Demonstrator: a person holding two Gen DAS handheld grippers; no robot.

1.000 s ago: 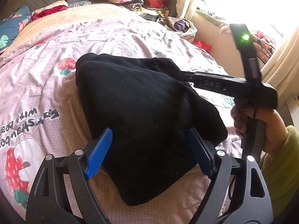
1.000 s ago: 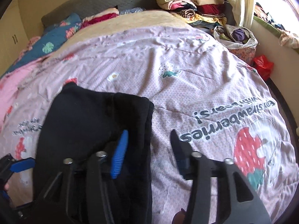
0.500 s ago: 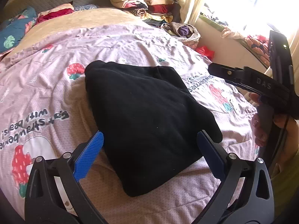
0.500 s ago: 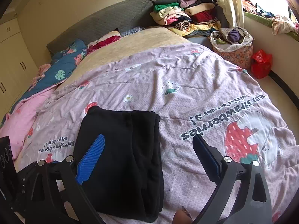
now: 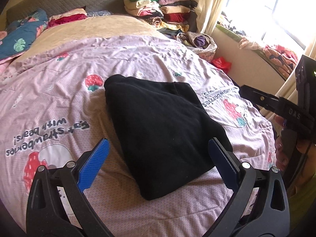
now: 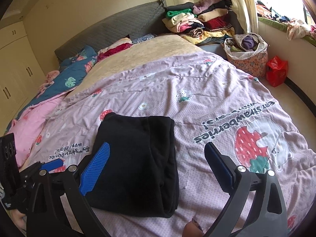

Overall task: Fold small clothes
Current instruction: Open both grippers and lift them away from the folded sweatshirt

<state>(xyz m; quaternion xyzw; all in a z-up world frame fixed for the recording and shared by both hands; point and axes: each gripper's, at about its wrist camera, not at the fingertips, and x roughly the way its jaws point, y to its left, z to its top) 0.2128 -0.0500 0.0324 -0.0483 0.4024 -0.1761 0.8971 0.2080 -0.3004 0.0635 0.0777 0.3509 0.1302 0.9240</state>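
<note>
A black garment lies folded into a thick rectangle on the pink strawberry quilt. It also shows in the right wrist view. My left gripper is open and empty, held above the garment's near end. My right gripper is open and empty, above the garment's right edge. The right gripper's body shows at the right of the left wrist view, and the left gripper's blue fingertip shows at the lower left of the right wrist view.
A pile of folded clothes sits at the bed's far right corner. A floral laundry basket and a red bag stand on the floor by the window wall. Pillows and a pink blanket lie at the left.
Both grippers have opened wide and drawn back and up from the black garment. The garment stays folded on the quilt.
</note>
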